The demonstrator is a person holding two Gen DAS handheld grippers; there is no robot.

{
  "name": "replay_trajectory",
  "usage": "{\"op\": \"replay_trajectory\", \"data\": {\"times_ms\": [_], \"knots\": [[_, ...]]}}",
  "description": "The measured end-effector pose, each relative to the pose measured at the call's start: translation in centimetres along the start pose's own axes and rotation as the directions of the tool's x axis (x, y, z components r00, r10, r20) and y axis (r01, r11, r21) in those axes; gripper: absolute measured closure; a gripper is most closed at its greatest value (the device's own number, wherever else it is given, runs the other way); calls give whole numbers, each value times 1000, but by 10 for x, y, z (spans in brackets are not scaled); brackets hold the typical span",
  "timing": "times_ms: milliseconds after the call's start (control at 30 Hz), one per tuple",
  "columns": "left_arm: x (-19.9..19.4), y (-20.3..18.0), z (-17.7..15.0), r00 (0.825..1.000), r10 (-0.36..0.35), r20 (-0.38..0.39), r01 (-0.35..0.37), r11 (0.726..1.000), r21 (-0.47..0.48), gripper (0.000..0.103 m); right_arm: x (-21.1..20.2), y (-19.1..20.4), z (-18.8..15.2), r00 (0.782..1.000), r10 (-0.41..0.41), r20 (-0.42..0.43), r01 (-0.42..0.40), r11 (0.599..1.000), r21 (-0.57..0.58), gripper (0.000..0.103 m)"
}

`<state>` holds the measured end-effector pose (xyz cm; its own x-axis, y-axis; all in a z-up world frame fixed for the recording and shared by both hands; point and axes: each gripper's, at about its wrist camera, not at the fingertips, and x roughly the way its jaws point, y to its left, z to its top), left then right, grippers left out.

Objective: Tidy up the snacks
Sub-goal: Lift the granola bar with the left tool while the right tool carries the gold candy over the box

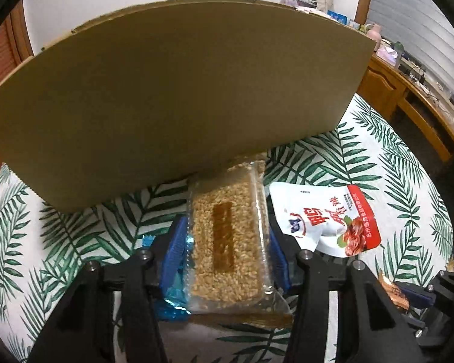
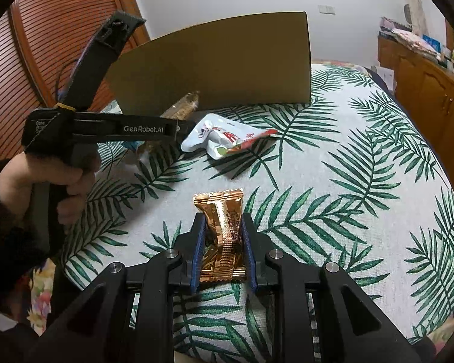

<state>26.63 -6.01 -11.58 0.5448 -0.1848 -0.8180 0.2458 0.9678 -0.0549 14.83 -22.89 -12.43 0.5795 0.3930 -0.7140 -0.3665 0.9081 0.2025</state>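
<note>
My left gripper (image 1: 227, 227) is shut on a clear-wrapped grain bar (image 1: 224, 236), whose far end reaches the foot of a tall cardboard box (image 1: 181, 90). In the right wrist view this bar (image 2: 184, 104) sticks out above the table in front of the box (image 2: 227, 60), held by a person's hand (image 2: 45, 178). My right gripper (image 2: 222, 217) is shut on a gold foil snack packet (image 2: 224, 227), low over the table. A white and red pouch (image 2: 227, 139) lies crumpled between box and packet; the left wrist view shows the pouch (image 1: 327, 214) right of the bar.
A blue wrapper (image 1: 172, 299) lies under my left fingers. A leaf-print cloth (image 2: 348, 181) covers the round table. A wooden cabinet (image 2: 423, 84) with clutter stands at the right, and a slatted wooden door (image 2: 45, 45) at the left.
</note>
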Motion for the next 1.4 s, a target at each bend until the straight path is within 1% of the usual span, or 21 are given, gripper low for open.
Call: {"op": "replay_trajectory", "data": {"times_ms": [133,200,300,767,967,1400], "knots": [[-3,4,-2,1000,-20,4,20,1000,-15,54,0,1,-1,1000,-6,-2,6,1000,-3,82],[-8,6,-2,999,-34,13,34,999,-24,58,-1,1,-1,1000,-11,-3,11,1000,-4,82],[-16,8,-5,998,-46,33,47,999,-13,59,-2,2,-1,1000,-20,-3,20,1000,-3,82],[-68,12,-19,990,-63,130,66,998,-21,59,-24,16,2,998,-38,42,39,999,-27,82],[-88,13,-25,985,-58,165,60,998,-9,59,-30,23,4,997,-47,55,49,998,-44,82],[-114,6,-25,974,-71,217,73,997,-1,59,-55,31,10,992,-70,102,76,995,-56,82]]}}
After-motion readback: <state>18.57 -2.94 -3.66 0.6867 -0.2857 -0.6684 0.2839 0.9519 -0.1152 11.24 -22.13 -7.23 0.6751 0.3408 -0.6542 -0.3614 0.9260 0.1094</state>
